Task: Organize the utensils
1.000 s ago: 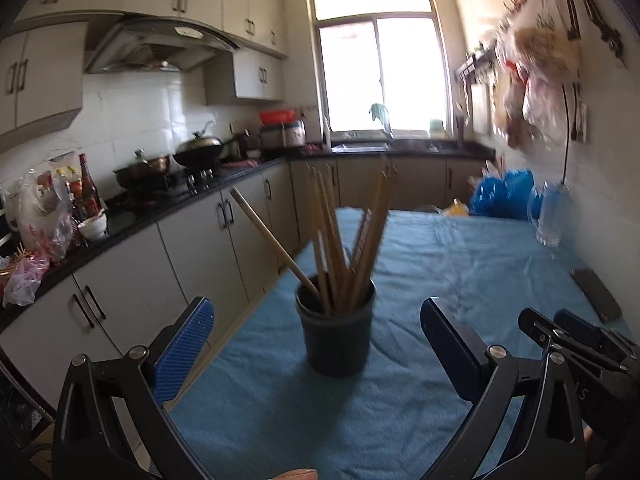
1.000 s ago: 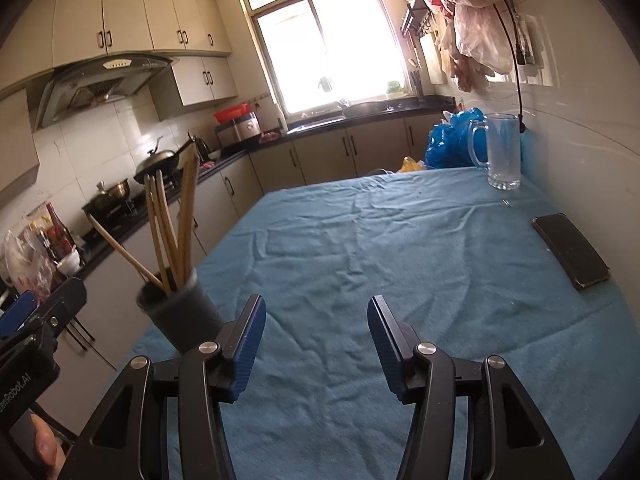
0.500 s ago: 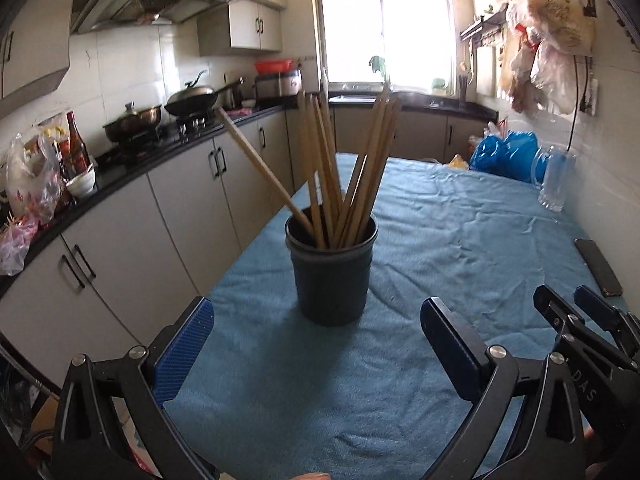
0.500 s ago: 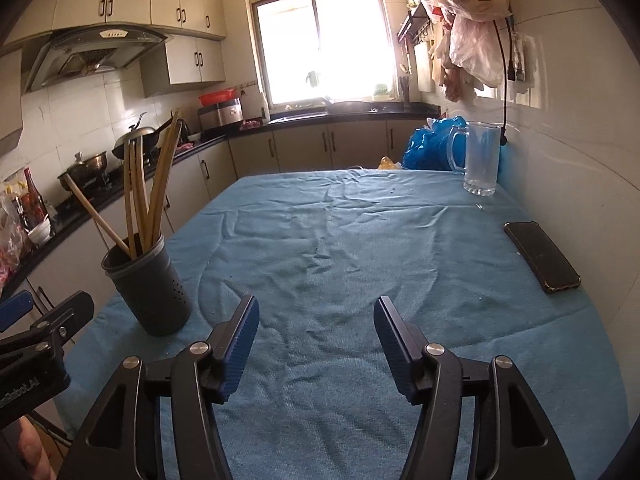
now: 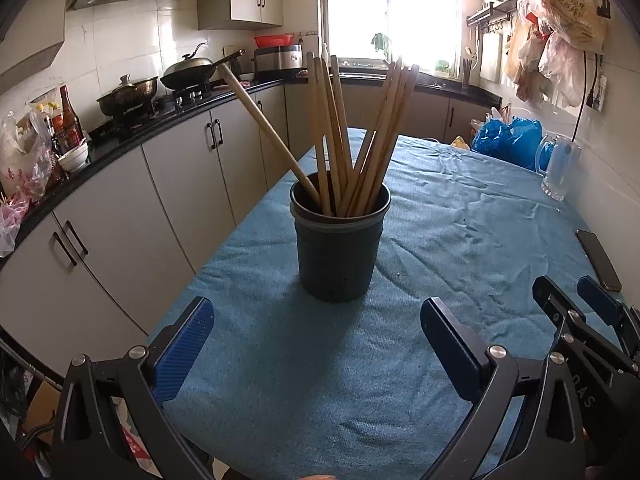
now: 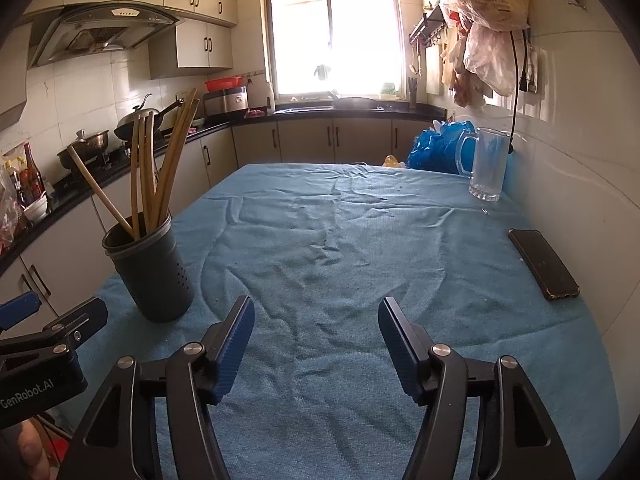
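1. Chopsticks (image 5: 340, 136) stand bundled in a dark holder (image 5: 339, 248), near the left edge of the tabletop (image 5: 460, 240). We count roughly ten sticks, splayed in two groups; one thicker stick (image 5: 266, 128) leans far out to the left.
2. Holder is upright on the blue cloth (image 6: 340, 240). From the right wrist view we see small holes in its side wall (image 6: 182, 276).
3. Left tool (image 5: 316, 344): jaws wide apart, nothing between the pads. It points down at the holder, which sits just ahead of the fingertips, centred in the gap and not touching either one.
4. Right tool (image 6: 316, 336): jaws apart and have just been opening further; only bare cloth between them. It sits to the right of the holder and clear of it.
5. Each tool shows in the other's camera: the right one at the lower right corner of the left view (image 5: 580, 312), the left one at the lower left corner of the right view (image 6: 44, 320). They are near each other and we see no contact.
6. Phone (image 6: 544, 264) lies flat, face dark, near the right edge of the tabletop, by the wall.
7. Glass mug (image 6: 488, 168) stands upright at the far right corner, blue bag (image 6: 436, 148) just behind it.
8. Kitchen counter (image 5: 168, 120) runs along the left with a wok (image 5: 192, 72) and a pot (image 5: 128, 92) on the stove, well apart from the tabletop.
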`<state>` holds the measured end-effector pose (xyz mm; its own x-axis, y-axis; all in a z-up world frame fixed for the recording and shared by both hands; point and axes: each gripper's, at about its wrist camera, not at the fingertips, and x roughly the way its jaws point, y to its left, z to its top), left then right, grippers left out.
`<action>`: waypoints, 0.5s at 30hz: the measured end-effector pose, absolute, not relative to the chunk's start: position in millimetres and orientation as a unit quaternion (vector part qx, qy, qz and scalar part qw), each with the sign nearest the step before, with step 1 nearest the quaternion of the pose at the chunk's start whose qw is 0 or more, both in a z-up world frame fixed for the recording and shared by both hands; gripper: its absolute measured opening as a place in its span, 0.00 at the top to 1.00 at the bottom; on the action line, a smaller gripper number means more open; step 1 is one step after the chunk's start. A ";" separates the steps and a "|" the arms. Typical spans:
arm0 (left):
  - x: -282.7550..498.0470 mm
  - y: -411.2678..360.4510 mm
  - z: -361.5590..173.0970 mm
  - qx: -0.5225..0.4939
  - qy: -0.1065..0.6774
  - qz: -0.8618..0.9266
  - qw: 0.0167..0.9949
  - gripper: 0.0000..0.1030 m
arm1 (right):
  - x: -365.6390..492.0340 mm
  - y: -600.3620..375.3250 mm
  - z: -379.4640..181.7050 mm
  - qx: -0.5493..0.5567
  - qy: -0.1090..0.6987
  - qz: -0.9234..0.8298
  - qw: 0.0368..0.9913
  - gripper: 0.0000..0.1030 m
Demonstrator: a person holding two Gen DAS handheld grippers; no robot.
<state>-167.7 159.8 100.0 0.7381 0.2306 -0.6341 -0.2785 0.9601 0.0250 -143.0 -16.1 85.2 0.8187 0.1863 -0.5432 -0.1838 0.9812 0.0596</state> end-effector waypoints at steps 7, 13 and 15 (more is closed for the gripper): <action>-166.7 161.1 96.4 -0.039 0.345 0.133 0.928 0.00 | -144.3 -13.3 85.4 -0.004 0.284 0.096 0.954 0.31; -167.0 161.6 94.9 -0.042 0.352 0.128 0.926 0.00 | -146.4 -13.5 86.1 -0.004 0.281 0.092 0.955 0.30; -166.8 160.5 93.7 -0.041 0.355 0.125 0.926 0.00 | -147.2 -13.8 86.6 -0.002 0.281 0.091 0.956 0.30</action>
